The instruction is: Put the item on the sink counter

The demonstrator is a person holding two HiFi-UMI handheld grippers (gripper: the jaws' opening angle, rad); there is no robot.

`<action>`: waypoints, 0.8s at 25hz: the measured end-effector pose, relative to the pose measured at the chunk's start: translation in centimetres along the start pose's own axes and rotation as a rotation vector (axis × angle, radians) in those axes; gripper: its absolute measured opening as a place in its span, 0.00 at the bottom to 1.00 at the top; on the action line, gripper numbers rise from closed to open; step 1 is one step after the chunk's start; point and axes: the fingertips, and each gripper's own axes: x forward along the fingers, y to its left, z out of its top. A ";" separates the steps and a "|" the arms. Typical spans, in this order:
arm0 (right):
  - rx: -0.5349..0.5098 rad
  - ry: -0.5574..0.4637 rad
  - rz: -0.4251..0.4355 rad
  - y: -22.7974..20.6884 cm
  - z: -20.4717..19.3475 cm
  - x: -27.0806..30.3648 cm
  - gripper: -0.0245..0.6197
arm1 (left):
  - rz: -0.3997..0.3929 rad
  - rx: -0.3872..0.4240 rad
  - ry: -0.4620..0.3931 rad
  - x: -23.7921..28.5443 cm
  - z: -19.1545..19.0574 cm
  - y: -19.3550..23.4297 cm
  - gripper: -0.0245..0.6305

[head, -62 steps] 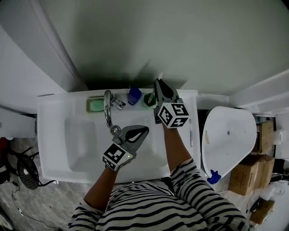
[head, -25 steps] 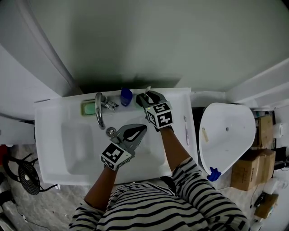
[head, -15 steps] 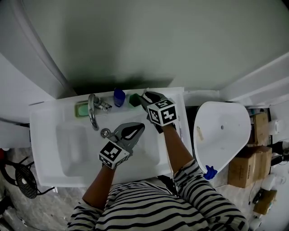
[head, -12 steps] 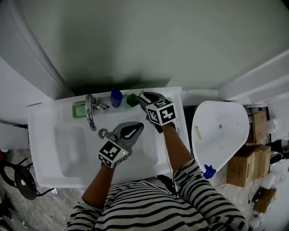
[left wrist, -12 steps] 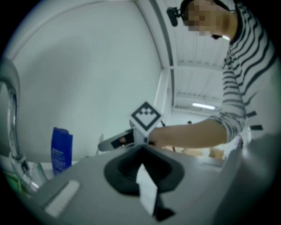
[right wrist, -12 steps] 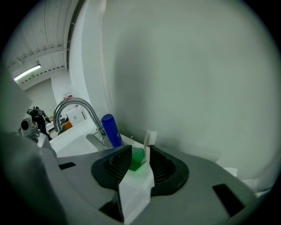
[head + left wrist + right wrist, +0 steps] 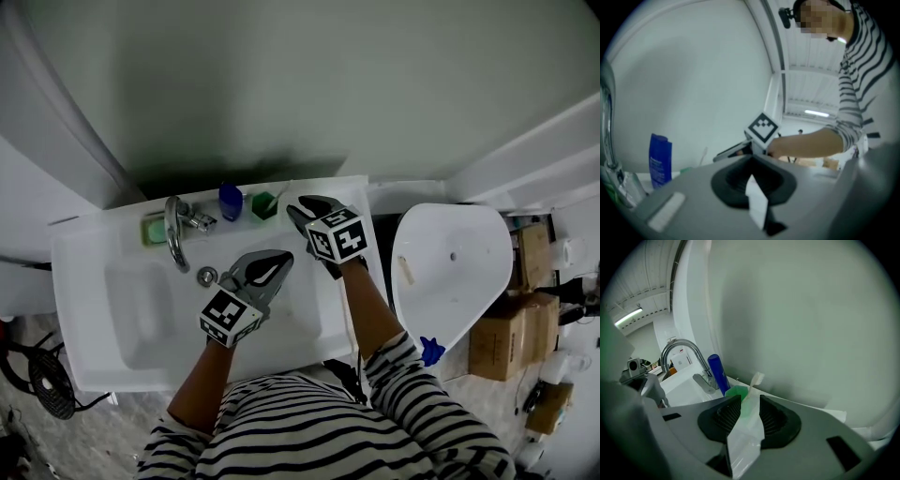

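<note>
A green cup (image 7: 265, 204) with a toothbrush (image 7: 755, 379) in it stands at the back of the white sink counter (image 7: 94, 239), next to a blue bottle (image 7: 231, 200). My right gripper (image 7: 293, 209) hovers just right of the cup, apart from it. Its jaws stand open and nothing is pressed between them. In the right gripper view the cup (image 7: 737, 393) shows through the gap, beyond the tips. Over the basin my left gripper (image 7: 284, 256) is held level, shut and empty.
A chrome faucet (image 7: 172, 234) and a green soap bar (image 7: 153, 230) sit at the back left, with a drain knob (image 7: 207, 276) in front. The wall rises right behind the counter. A white toilet (image 7: 450, 272) and cardboard boxes (image 7: 511, 328) lie to the right.
My right gripper has drawn back to the right, away from the green cup, which stays beside the blue bottle. The left gripper has hardly shifted.
</note>
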 end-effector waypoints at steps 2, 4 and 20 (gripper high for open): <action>0.017 0.015 -0.024 -1.2 -1.0 -1.1 0.22 | -0.004 -0.001 -0.003 0.2 0.0 -0.1 0.05; 0.039 0.040 -0.060 -2.9 -2.6 -2.2 0.22 | -0.012 -0.002 -0.004 0.5 0.0 -0.3 0.05; 0.249 0.248 -0.261 -11.0 -17.6 -8.3 0.22 | -0.105 -0.004 0.033 3.4 -1.5 -3.1 0.05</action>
